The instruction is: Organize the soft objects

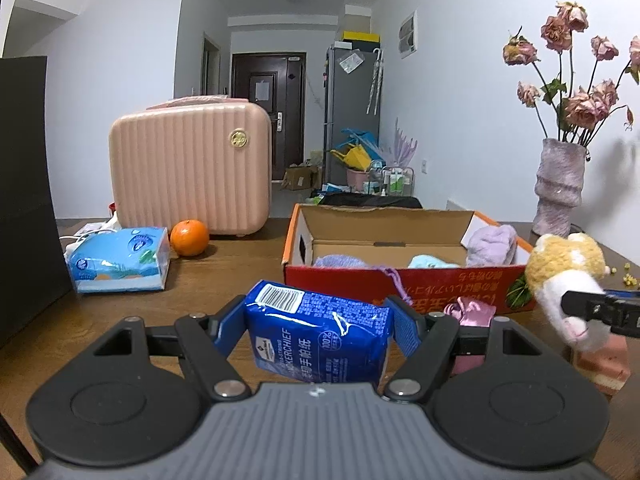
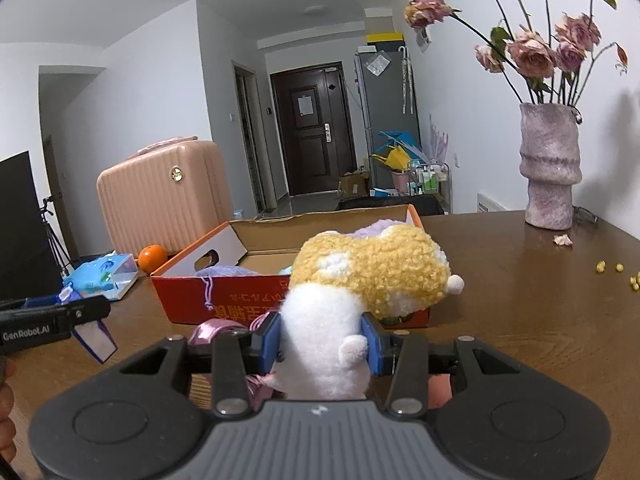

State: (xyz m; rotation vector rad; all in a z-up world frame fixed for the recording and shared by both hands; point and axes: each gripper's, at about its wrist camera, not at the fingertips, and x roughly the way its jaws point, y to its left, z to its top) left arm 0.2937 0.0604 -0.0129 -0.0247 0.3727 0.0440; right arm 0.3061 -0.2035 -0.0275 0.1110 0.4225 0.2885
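The left gripper (image 1: 318,330) is clamping a blue tissue pack (image 1: 320,336) between its blue pads, with the glossy plastic wrap crinkling where it is squeezed. The pack is hanging above the near edge of the brown wooden table (image 1: 224,276), its long axis running across the jaws and tilting down to the right. The open cardboard box (image 1: 400,284) is lying straight ahead of it and a little to the right, its red front wall facing both grippers, so the coming move looks like a short carry forward and over that wall. The left gripper is sitting opposite the box's left half, the right gripper opposite its right half.

Inside the box, a lilac knitted pouch (image 1: 340,261), a pale blue soft item (image 1: 430,261) and a fluffy lilac towel (image 1: 492,245) are already resting. A shiny pink satin piece (image 1: 474,312) is lying on the table just before the front wall, between the two grippers.

The right gripper (image 2: 320,346) is gripping a plush toy (image 2: 360,276) by its white, fleecy lower body; the curly yellow upper part is leaning forward and right, overlapping the box's near right corner from this view. It looks squashy and light, likely to spring back once let go.
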